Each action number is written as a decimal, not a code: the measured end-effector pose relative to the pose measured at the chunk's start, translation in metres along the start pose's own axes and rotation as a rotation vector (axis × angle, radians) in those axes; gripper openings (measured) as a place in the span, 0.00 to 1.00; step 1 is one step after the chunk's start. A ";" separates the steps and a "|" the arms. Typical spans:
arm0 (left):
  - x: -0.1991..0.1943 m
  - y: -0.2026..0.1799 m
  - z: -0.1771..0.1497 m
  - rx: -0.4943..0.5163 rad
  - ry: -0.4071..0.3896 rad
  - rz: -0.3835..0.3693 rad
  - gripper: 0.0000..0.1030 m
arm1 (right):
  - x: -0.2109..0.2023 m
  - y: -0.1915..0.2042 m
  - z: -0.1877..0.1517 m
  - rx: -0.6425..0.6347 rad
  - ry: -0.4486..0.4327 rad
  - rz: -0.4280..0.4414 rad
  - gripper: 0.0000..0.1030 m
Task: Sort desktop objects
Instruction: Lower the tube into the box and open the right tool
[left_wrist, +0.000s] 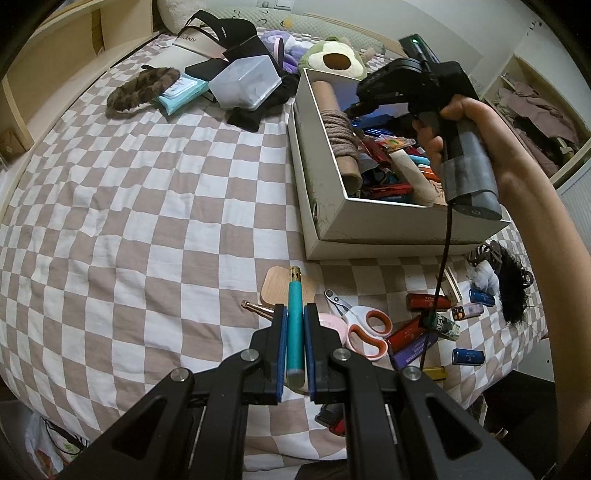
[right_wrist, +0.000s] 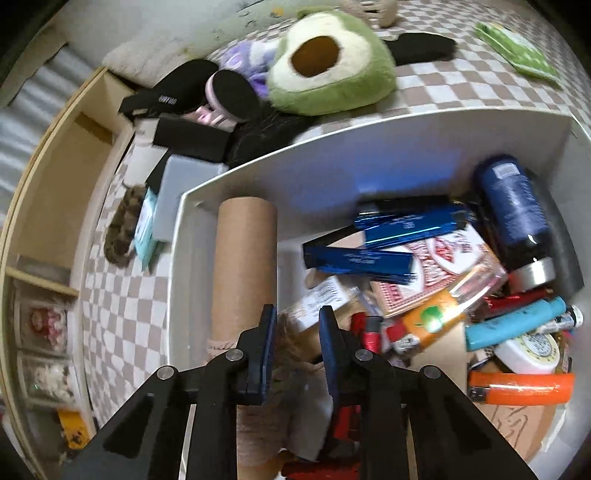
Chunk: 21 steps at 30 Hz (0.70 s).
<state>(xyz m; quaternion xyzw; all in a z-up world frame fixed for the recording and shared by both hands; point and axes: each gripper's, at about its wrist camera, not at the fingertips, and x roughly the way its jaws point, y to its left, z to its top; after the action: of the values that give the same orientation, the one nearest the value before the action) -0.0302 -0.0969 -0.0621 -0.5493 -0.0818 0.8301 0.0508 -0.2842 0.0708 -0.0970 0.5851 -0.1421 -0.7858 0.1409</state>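
**Left gripper holds a teal pen beside the white box**

The left gripper (left_wrist: 295, 325) has its blue-padded fingers (left_wrist: 281, 339) pressed against both sides of a teal pen (left_wrist: 295, 325), whose gold tip points toward the white box (left_wrist: 325, 206). The pen sits above a checkered bedspread (left_wrist: 147, 206), near the box's front wall. Just in front of that wall lie a small wooden tile (left_wrist: 275, 286), orange-handled scissors (left_wrist: 364, 325) and scattered batteries and lighters.

The right gripper (right_wrist: 297, 321) hovers over the box (right_wrist: 332, 162) interior, its fingers a narrow way apart with nothing between them (the view is slightly blurred). Inside the box lie a cardboard tube (right_wrist: 245, 258) along its left wall, blue cartons (right_wrist: 388, 229), playing cards and an orange lighter (right_wrist: 521, 387). Beyond the box's far wall rests an avocado plush toy (right_wrist: 328, 59).
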 end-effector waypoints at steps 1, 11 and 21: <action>0.000 0.000 0.000 0.000 0.001 0.000 0.09 | 0.001 0.004 -0.001 -0.023 0.003 -0.016 0.24; 0.000 -0.002 0.000 0.002 0.000 -0.008 0.09 | -0.020 0.002 0.000 -0.032 -0.058 0.048 0.24; -0.005 -0.004 0.003 -0.004 -0.017 -0.017 0.09 | -0.003 0.033 -0.012 -0.136 -0.016 0.045 0.24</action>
<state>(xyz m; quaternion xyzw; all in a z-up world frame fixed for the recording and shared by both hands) -0.0312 -0.0944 -0.0559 -0.5418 -0.0884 0.8340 0.0561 -0.2698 0.0408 -0.0854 0.5647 -0.1029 -0.7949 0.1969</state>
